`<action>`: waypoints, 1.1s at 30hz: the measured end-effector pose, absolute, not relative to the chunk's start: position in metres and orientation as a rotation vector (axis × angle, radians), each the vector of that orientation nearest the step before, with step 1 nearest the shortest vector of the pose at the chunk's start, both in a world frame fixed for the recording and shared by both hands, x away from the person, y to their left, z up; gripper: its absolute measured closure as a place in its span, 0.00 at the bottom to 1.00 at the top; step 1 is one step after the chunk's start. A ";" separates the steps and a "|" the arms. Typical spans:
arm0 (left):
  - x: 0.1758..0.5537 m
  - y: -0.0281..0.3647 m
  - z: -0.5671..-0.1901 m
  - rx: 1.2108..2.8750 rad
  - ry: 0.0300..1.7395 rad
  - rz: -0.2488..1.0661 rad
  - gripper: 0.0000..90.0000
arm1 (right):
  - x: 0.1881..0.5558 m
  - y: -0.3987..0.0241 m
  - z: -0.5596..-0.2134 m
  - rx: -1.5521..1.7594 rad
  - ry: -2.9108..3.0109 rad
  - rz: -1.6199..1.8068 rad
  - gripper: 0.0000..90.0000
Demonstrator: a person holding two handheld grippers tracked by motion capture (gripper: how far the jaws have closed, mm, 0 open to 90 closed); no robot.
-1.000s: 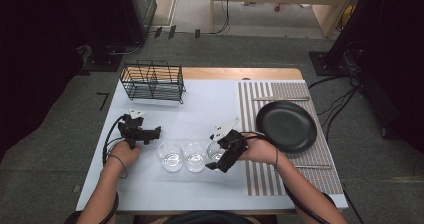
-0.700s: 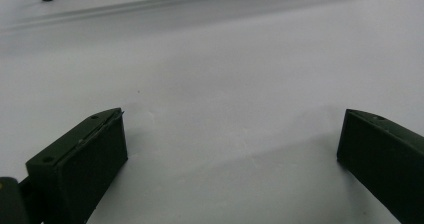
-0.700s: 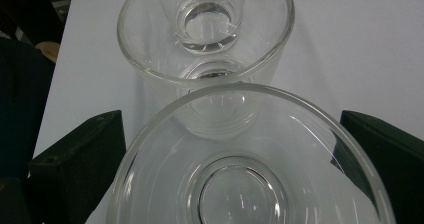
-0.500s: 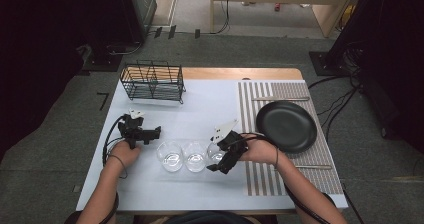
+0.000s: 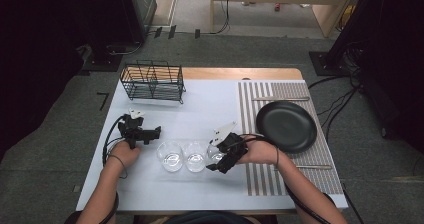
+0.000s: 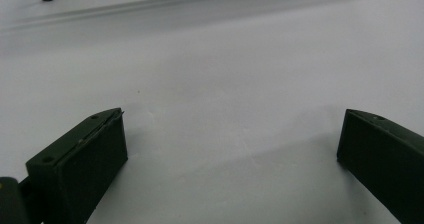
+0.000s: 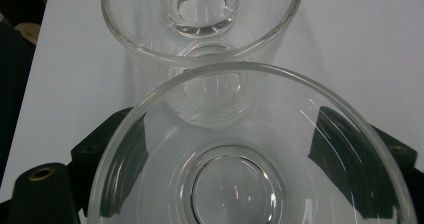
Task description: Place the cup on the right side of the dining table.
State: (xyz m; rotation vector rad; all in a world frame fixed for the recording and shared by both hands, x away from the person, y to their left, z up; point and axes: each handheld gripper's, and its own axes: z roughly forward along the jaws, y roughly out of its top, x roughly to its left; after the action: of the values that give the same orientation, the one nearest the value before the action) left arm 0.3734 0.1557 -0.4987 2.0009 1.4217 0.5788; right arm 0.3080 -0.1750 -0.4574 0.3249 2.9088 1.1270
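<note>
Right gripper view: the right gripper's (image 7: pixel 250 184) jaws have just closed around the nearest glass (image 7: pixel 250 149), apparently ready to lift, while the left gripper (image 6: pixel 232 149) rests wide open and empty.

Black fingers (image 6: pixel 75 169), countersunk screws; black cables; wristbands.

The right gripper (image 5: pixel 218 160) has just been closing its jaws around the rightmost glass (image 5: pixel 216 154) beside two others.
</note>
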 end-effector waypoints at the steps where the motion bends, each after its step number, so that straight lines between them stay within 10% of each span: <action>1: 0.373 0.156 -0.499 2.001 1.422 0.579 0.00 | 0.308 -0.175 -0.457 0.322 2.910 1.125 0.15; 33: 0.373 0.156 -0.499 2.001 1.422 0.579 0.00 | 0.310 -0.179 -0.454 0.345 2.916 1.153 0.21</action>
State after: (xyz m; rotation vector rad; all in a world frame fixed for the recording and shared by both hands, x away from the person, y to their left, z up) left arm 0.3734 0.1557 -0.4987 2.0012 1.4216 0.5787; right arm 0.3102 -0.1794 -0.4541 0.3451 2.9156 1.1528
